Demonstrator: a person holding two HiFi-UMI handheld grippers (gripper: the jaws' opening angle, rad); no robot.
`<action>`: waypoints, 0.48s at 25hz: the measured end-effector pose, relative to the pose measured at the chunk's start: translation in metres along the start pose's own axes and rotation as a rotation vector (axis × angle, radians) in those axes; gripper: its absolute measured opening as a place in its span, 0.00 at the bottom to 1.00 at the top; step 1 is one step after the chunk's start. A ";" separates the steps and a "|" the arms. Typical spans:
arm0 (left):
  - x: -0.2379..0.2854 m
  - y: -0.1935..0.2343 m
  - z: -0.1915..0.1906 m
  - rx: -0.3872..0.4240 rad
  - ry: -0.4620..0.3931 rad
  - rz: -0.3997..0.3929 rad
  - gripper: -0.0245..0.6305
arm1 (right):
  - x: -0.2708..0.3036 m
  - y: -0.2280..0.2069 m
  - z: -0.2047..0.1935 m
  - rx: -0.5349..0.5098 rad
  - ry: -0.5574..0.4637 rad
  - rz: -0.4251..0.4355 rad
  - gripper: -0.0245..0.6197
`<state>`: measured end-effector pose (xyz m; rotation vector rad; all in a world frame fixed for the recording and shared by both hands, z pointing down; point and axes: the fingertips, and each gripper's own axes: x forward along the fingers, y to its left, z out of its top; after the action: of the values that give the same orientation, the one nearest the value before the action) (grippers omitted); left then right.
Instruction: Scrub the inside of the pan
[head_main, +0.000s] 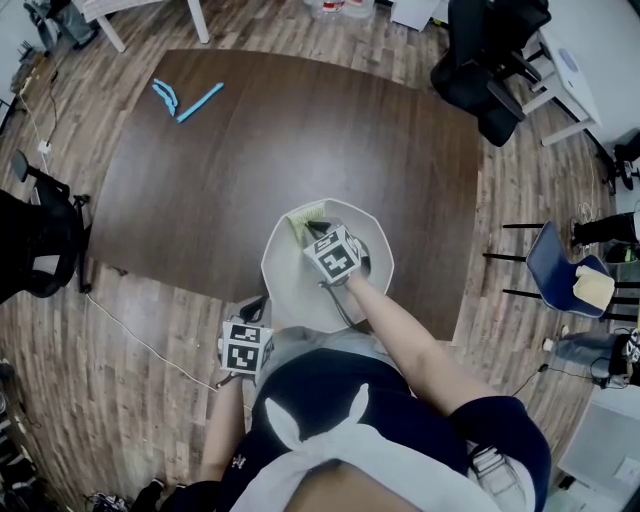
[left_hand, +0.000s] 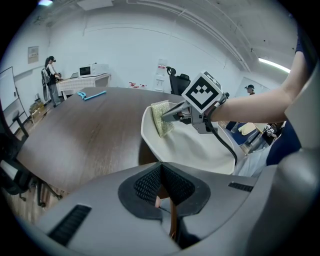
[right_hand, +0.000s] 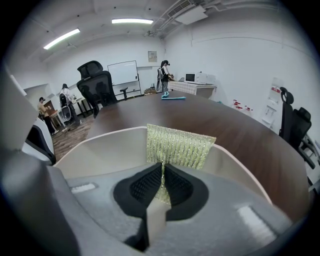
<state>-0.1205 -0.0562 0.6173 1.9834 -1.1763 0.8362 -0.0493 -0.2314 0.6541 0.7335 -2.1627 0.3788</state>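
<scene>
A cream, angular pan (head_main: 275, 272) sits at the near edge of the dark wooden table (head_main: 200, 190). My right gripper (head_main: 312, 232) reaches into it, shut on a yellow-green scrub pad (head_main: 303, 222) that rests against the pan's far inner wall. In the right gripper view the pad (right_hand: 180, 146) stands up out of the gripper (right_hand: 162, 175) in front of the pan wall (right_hand: 100, 150). My left gripper (head_main: 258, 308) is at the pan's near left side, off the table edge. In its own view the gripper (left_hand: 162, 187) is shut on a thin brown handle (left_hand: 172, 220) leading to the pan (left_hand: 200, 150).
Blue tools (head_main: 180, 98) lie at the table's far left. A black office chair (head_main: 490, 60) stands past the far right corner and a blue chair (head_main: 560, 270) to the right. People stand by a far desk (left_hand: 80, 82). A cable (head_main: 150, 345) runs over the floor.
</scene>
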 end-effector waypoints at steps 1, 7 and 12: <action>0.000 0.000 0.000 0.002 0.000 0.000 0.04 | 0.000 -0.002 -0.001 0.014 0.002 -0.006 0.06; -0.001 0.007 -0.003 0.004 -0.006 0.009 0.04 | -0.003 -0.014 -0.003 0.046 0.015 -0.040 0.06; -0.002 0.003 -0.003 0.000 -0.016 0.008 0.04 | -0.009 -0.017 -0.011 0.110 0.046 -0.041 0.06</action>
<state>-0.1245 -0.0536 0.6177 1.9902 -1.1938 0.8259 -0.0278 -0.2365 0.6546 0.8211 -2.0930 0.4910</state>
